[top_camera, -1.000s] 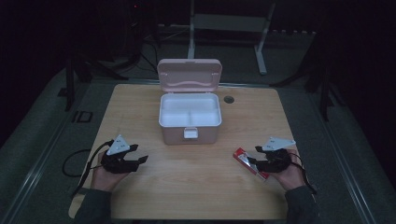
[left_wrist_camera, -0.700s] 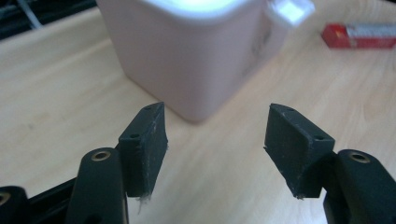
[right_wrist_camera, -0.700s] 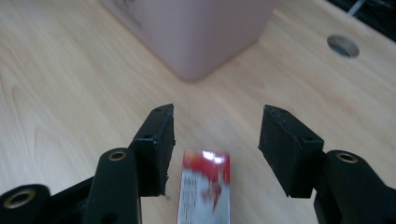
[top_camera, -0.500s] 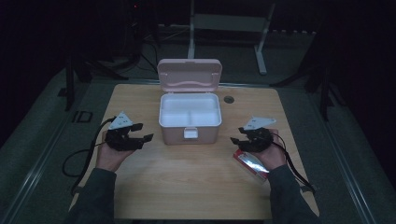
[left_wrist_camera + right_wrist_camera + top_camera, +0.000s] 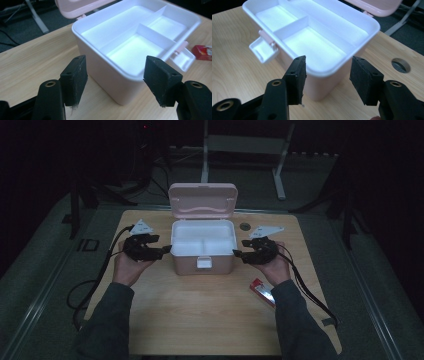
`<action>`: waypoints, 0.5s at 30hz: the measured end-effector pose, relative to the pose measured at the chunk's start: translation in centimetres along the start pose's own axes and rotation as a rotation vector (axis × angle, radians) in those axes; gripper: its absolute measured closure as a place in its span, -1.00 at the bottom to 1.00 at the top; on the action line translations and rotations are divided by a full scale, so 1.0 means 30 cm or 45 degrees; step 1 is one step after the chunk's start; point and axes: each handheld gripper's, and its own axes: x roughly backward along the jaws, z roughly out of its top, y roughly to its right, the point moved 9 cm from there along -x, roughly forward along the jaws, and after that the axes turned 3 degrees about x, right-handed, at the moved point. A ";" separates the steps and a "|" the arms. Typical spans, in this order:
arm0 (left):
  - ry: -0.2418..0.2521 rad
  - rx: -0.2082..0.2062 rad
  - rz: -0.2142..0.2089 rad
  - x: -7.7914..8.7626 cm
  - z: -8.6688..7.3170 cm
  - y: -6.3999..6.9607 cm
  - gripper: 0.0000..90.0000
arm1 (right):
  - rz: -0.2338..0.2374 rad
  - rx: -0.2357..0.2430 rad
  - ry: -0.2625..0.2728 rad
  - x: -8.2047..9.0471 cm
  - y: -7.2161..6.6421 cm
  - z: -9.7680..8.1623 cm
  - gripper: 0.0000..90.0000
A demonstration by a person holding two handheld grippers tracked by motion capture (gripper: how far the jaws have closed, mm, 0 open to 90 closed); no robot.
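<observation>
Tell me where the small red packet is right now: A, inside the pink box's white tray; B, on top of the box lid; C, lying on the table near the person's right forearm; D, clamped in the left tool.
C: the red packet lies flat on the wooden table beside the right forearm, outside the pink box, whose white tray holds nothing.
</observation>
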 end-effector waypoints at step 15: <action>-0.147 0.071 -0.001 -0.177 -0.009 -0.005 -0.28 | 0.017 -0.154 -0.063 -0.130 0.068 -0.008 0.15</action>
